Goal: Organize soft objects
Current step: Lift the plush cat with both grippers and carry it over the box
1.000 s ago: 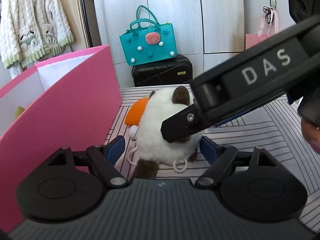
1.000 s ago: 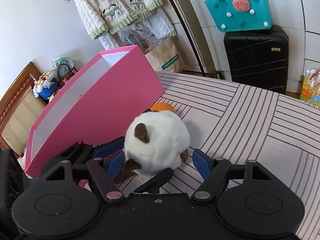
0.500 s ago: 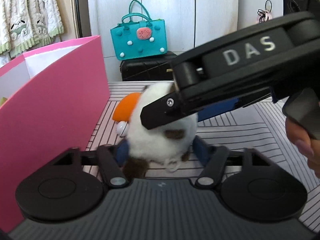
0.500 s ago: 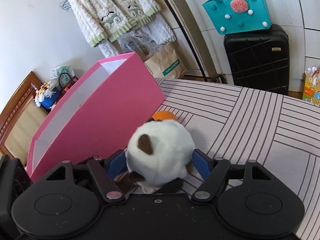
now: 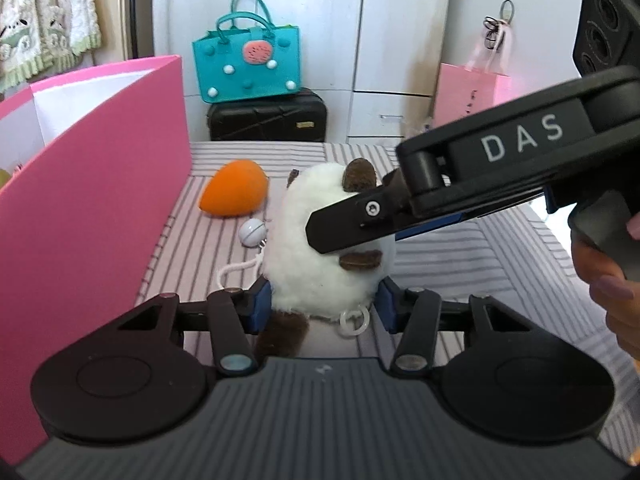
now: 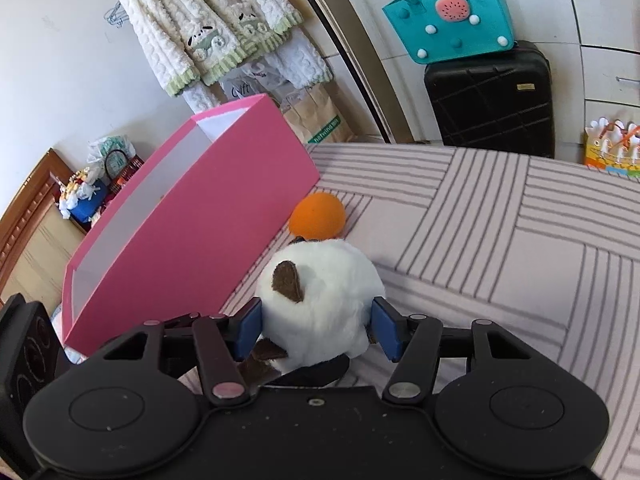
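Note:
A white plush toy (image 5: 320,248) with brown ears sits between the blue pads of both grippers, lifted a little off the striped bed. My left gripper (image 5: 322,306) is shut on its lower part. My right gripper (image 6: 316,326) is shut on its sides and reaches in from the right in the left wrist view (image 5: 460,184). An orange soft toy (image 5: 236,194) lies on the bed beyond the plush, also in the right wrist view (image 6: 318,216). An open pink box (image 5: 92,184) stands on the left (image 6: 192,216).
A small white ball on a cord (image 5: 253,231) lies by the plush. A striped bedcover (image 6: 500,232) spreads to the right. A teal bag (image 5: 246,68) on a black suitcase (image 5: 268,116) stands past the bed's far edge.
Both grippers have closed in on the plush and raised it slightly. The orange toy and the small ball are now uncovered behind it.

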Tool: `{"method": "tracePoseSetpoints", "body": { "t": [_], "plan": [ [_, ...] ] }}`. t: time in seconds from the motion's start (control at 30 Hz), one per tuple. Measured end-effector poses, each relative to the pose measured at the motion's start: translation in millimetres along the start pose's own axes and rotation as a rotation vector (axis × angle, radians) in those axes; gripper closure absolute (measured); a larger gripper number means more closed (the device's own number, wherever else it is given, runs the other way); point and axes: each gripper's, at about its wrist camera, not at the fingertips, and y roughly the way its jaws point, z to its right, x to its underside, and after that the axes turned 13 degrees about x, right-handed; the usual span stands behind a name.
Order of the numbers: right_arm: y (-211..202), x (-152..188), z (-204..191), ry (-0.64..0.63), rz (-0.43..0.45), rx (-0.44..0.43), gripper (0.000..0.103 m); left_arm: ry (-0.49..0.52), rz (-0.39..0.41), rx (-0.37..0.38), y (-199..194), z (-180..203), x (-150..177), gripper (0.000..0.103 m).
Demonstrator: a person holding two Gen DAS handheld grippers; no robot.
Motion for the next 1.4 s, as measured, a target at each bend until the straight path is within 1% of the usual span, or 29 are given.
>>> {"method": "tracePoseSetpoints", "body": {
  "t": [0.17, 0.3, 0.43, 0.53, 0.6, 0.77, 1.0, 1.23, 1.4],
  "plan": [
    [-17.1, 13.3, -12.1, -0.027, -0.006, 0.023, 0.041, -0.007, -0.014, 0.052, -12.8, 2.0, 3.3, 0.054],
    [-32.7, 21.8, -24.1, -0.063, -0.020, 0.047, 0.041, -0.027, -0.050, 0.126, -27.3, 0.8, 4.0, 0.054],
    [-47.9, 29.8, -36.4, -0.084, -0.026, 0.060, 0.041, 0.008, -0.074, 0.163, -44.6, 6.5, 7.0, 0.055],
    [-60.6, 35.5, -45.6, -0.099, -0.024, 0.069, 0.041, 0.035, -0.090, 0.191, -51.0, 2.3, 1.5, 0.055],
    [-69.1, 39.2, -52.3, -0.108, -0.025, 0.076, 0.041, 0.042, -0.104, 0.218, -65.4, 6.4, 7.0, 0.055],
    [-88.7, 47.4, -73.9, -0.137, -0.023, 0.106, 0.040, 0.068, -0.137, 0.279, -87.8, 7.4, 5.1, 0.055],
    [-111.8, 53.4, -102.3, -0.188, -0.001, 0.148, 0.040, 0.121, -0.156, 0.322, -113.6, 7.6, 0.8, 0.056],
    [-135.7, 51.0, -129.4, -0.231, 0.049, 0.166, 0.040, 0.165, -0.120, 0.335, -142.8, 4.7, -7.9, 0.056],
    [-146.6, 47.5, -150.3, -0.256, 0.068, 0.173, 0.040, 0.191, -0.101, 0.337, -162.1, 1.0, -11.2, 0.056]
  ]
}}
